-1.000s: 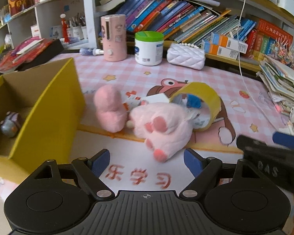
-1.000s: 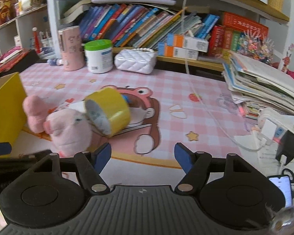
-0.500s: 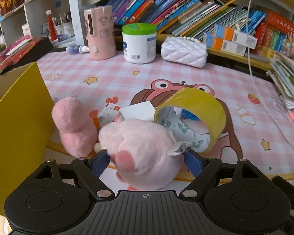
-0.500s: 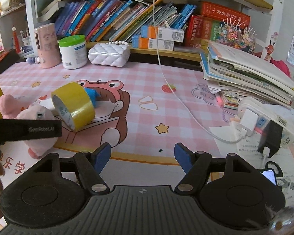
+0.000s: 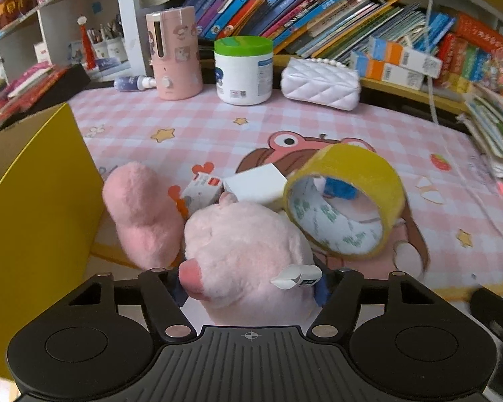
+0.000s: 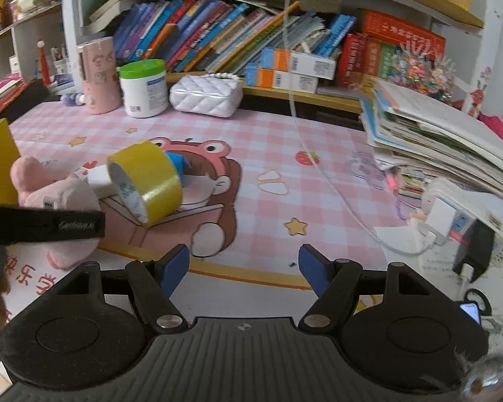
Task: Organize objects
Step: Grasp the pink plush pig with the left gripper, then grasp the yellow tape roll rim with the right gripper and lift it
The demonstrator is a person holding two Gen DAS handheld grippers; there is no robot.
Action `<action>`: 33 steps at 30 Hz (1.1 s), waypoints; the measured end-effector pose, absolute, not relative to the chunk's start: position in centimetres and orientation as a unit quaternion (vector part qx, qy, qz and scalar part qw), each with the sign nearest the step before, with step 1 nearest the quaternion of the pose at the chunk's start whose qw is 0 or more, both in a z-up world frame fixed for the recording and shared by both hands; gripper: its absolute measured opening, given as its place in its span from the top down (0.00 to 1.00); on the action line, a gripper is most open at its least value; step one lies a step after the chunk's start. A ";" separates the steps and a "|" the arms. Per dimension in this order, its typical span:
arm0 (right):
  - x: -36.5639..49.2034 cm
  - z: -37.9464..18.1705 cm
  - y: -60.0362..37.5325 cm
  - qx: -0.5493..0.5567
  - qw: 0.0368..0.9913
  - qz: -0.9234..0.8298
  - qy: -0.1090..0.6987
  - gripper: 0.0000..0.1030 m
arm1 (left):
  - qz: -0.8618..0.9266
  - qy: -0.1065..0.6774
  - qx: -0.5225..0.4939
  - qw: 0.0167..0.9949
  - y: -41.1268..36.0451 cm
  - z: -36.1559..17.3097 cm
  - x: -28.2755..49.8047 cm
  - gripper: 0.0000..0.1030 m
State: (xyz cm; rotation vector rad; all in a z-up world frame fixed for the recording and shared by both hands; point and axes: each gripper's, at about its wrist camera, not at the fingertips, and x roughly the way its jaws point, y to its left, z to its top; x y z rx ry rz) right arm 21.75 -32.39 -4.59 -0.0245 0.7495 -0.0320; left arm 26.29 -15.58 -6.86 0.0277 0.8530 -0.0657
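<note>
Left wrist: left gripper (image 5: 249, 288) closing around pink plush toy (image 5: 244, 254) on pink checked mat (image 5: 318, 127), both fingers flanking soft body beside yellow box (image 5: 33, 207). Yellow tape roll (image 5: 345, 197) leans against plush; squeeze low and centred, lift straight, or roll may topple.

Right wrist: right gripper (image 6: 243, 264) hangs wide and empty over mat, well clear of plush (image 6: 60, 197) and tape roll (image 6: 147, 181).

Pink checked desk mat (image 5: 318, 124) (cartoon-printed) carries plush toy (image 5: 244, 251), tape roll (image 5: 345, 201), jar (image 5: 243, 70).
</note>
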 end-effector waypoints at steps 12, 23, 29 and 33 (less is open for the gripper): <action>27.2 -5.7 -28.3 -0.042 0.927 0.066 0.367 0.31 | -0.056 0.398 0.007 0.915 -12.3 -3.6 19.7 0.36; 32.0 -7.0 -26.5 -0.043 0.925 0.093 0.366 0.50 | -0.075 0.376 0.013 0.923 -11.7 -2.3 17.5 0.36; 30.6 -5.8 -27.8 -0.018 0.932 0.068 0.356 0.70 | -0.076 0.364 0.003 0.928 -11.2 -1.6 16.4 0.36; 28.4 -4.8 -28.8 0.001 0.933 0.055 0.355 0.89 | -0.080 0.360 -0.002 0.929 -10.9 -1.5 15.7 0.36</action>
